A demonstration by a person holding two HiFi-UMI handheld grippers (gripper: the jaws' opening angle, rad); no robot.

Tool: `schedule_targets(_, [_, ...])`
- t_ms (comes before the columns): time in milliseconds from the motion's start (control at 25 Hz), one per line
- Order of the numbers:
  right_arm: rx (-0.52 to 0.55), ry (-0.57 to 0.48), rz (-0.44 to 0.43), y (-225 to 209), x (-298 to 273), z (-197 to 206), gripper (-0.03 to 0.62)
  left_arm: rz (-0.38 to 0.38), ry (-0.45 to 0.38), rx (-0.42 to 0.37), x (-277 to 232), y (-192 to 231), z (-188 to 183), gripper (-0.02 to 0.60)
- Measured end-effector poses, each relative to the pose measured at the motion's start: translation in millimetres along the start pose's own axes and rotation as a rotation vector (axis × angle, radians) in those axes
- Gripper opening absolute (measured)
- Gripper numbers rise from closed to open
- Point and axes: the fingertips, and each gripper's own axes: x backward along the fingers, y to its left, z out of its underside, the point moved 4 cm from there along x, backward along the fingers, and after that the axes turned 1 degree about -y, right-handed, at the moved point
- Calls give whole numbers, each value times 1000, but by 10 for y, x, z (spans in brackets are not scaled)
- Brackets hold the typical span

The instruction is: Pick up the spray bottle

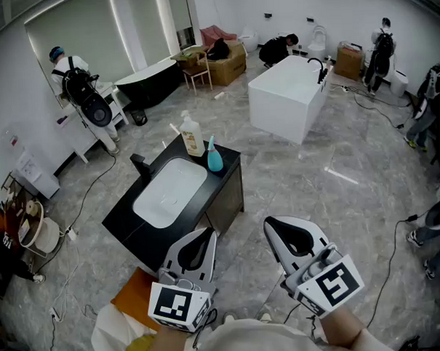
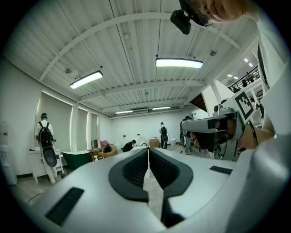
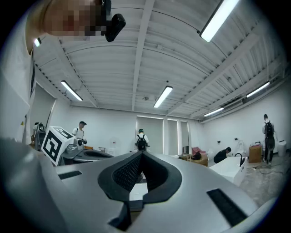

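Observation:
The teal spray bottle stands upright on the back right corner of a black vanity top, next to its white basin. A yellowish pump bottle stands just behind it. My left gripper is held level in front of the vanity's near end, jaws together and nothing in them; the left gripper view shows its tips meeting. My right gripper hovers beside it over the floor, also shut and empty, with tips closed. Both are well short of the spray bottle.
A black faucet rises at the basin's left. A white bathtub stands beyond the vanity, a dark tub by the far wall. Several people work around the room. Cables cross the grey floor, and an orange sheet lies near my feet.

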Motion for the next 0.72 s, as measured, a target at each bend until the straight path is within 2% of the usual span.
schedule_targets(240, [-7, -10, -22, -87, 166, -15, 26, -2, 13, -6, -47, -193, -14, 26])
schedule_targets(440, [6, 6, -29, -177, 343, 31, 26, -5, 23, -45, -158, -468, -121, 26])
schedule_targets(720, [-10, 9, -57, -357, 596, 126, 26, -26, 45, -96, -216, -688, 11, 26])
